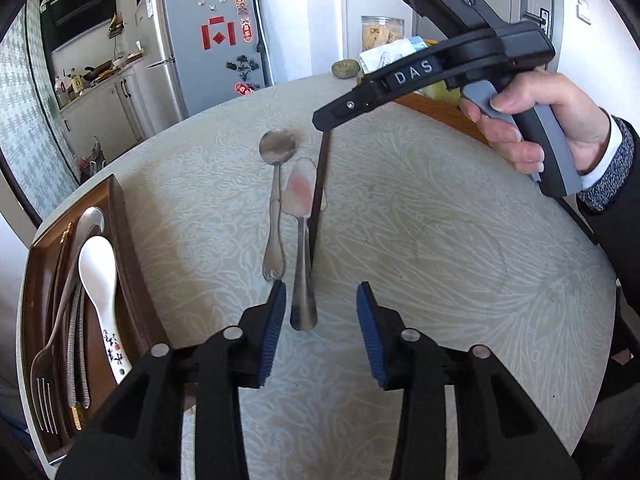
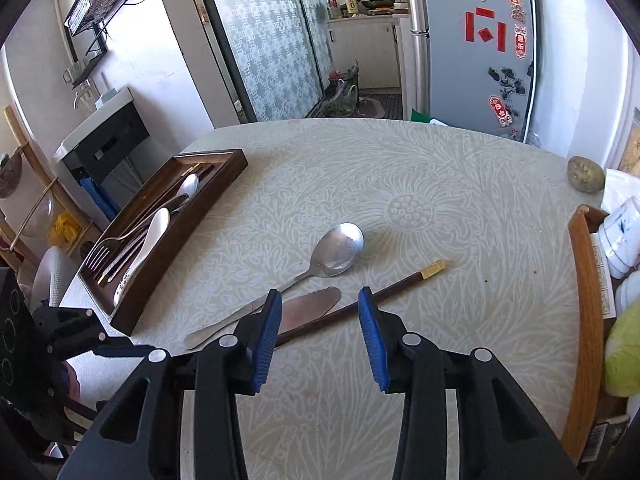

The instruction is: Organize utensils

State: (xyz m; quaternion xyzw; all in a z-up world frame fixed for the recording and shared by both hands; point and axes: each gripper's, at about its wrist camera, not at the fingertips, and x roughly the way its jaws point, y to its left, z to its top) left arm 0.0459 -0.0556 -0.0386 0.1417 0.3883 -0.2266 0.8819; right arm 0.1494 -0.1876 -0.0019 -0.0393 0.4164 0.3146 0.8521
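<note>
Utensils left on the table (image 2: 460,184): metal spoon (image 2: 332,250), butter knife (image 2: 308,308) and one dark chopstick (image 2: 384,294) with a gold end, lying close together in the middle of the patterned cloth.

My left gripper (image 1: 321,328) is part open, nothing clamped. Knife handle end (image 1: 303,312) sits between the blue pads (image 1: 276,320), nearer the left pad; I can't tell whether that pad touches it. Spoon handle (image 1: 274,252) ends just beyond the left pad tip, outside the gap.

My right gripper (image 2: 318,334) is also part open, pads not pressing on anything. In the right wrist view the knife blade shows in the gap, and the chopstick runs diagonally under the right pad (image 2: 372,336) and through the gap. In the left wrist view my right hand (image 1: 536,120) holds that gripper over the far end of the chopstick (image 1: 320,196), fingertip right at the stick; contact unclear.

Order on the cloth in the left wrist view: spoon left, knife middle, chopstick right. Knife blade overlaps the spoon stem edge; chopstick touches or nearly touches the knife.

Wooden tray (image 2: 224,168) sits at the table's left edge, well apart from the loose three. It already holds a fork (image 2: 120,240), a white ceramic spoon (image 2: 148,240), a metal spoon (image 2: 188,184) and chopsticks (image 2: 124,258).
</note>
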